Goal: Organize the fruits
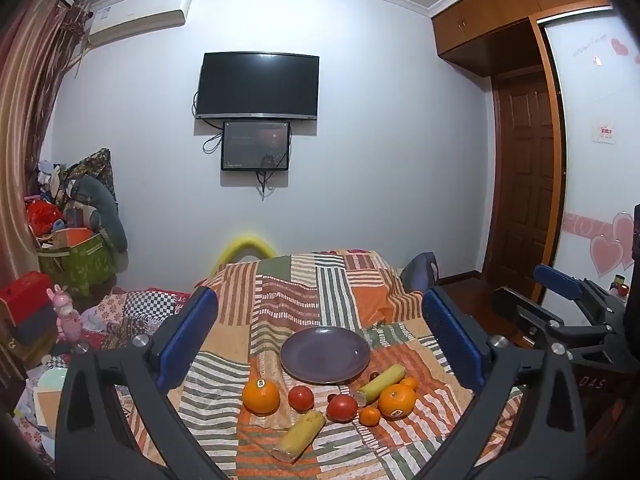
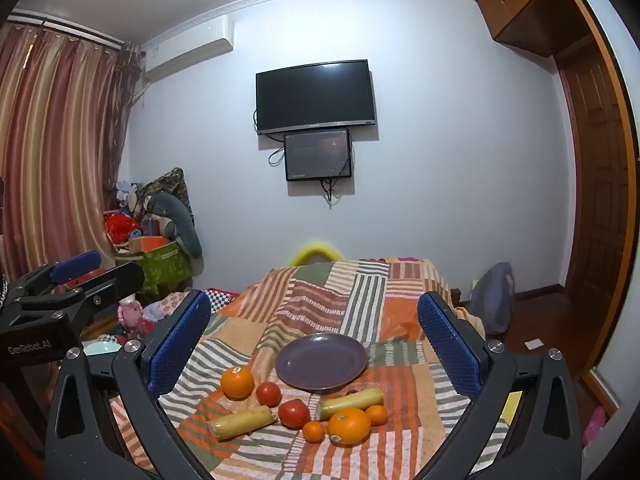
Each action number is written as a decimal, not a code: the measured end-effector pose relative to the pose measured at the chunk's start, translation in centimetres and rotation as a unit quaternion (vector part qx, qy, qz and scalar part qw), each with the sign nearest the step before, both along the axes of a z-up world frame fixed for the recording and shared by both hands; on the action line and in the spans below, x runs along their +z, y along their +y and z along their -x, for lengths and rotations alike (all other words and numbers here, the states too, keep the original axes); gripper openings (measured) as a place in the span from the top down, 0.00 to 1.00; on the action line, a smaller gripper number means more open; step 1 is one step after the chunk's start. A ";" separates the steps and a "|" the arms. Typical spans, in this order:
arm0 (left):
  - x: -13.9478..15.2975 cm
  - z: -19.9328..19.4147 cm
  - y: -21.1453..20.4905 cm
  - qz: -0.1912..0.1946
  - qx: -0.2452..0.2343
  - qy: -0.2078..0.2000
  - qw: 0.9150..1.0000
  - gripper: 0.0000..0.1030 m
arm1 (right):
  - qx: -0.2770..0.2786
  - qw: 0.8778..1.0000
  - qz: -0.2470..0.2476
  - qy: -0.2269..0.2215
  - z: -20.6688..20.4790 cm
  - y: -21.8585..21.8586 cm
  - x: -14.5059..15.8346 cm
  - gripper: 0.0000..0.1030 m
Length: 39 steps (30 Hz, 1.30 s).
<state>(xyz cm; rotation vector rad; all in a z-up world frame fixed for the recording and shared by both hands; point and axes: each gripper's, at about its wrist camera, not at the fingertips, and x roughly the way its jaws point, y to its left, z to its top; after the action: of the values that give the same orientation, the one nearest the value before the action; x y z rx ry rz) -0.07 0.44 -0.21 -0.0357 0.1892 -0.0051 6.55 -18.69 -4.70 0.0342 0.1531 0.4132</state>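
Purple and bare, the plate (image 1: 325, 354) (image 2: 321, 361) sits on a patchwork striped cloth (image 1: 304, 292) (image 2: 332, 292) covering the surface. Just near of it the fruit lies scattered: a large orange (image 1: 261, 395) (image 2: 237, 382) at the left, two tomatoes (image 1: 301, 397) (image 2: 268, 393) toward the middle, a second large orange (image 1: 396, 400) (image 2: 349, 426) at the right with a small tangerine (image 1: 369, 416) (image 2: 313, 431) beside it. Two yellowish corn cobs (image 1: 299, 436) (image 2: 242, 422) lie among them, one nearest, one by the plate's right edge. Both the left hand-held gripper (image 1: 320, 340) and the right hand-held gripper (image 2: 314, 344) hover above the near side, jaws spread wide, holding nothing.
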 end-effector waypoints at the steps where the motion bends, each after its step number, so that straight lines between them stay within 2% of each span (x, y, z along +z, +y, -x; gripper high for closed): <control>1: 0.0 0.0 0.0 0.000 -0.001 0.000 1.000 0.00 | 0.000 1.000 0.000 0.001 0.0 0.0 0.0 0.00; 39: -0.2 -0.2 -0.2 0.000 -0.005 -0.001 1.000 0.00 | 0.000 1.000 0.000 0.000 0.0 -0.2 0.1 0.00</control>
<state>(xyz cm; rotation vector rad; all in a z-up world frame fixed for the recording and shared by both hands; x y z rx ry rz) 0.16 0.23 -0.41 -0.0345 0.1867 -0.0148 6.58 -18.85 -4.59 0.0339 0.1533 0.4128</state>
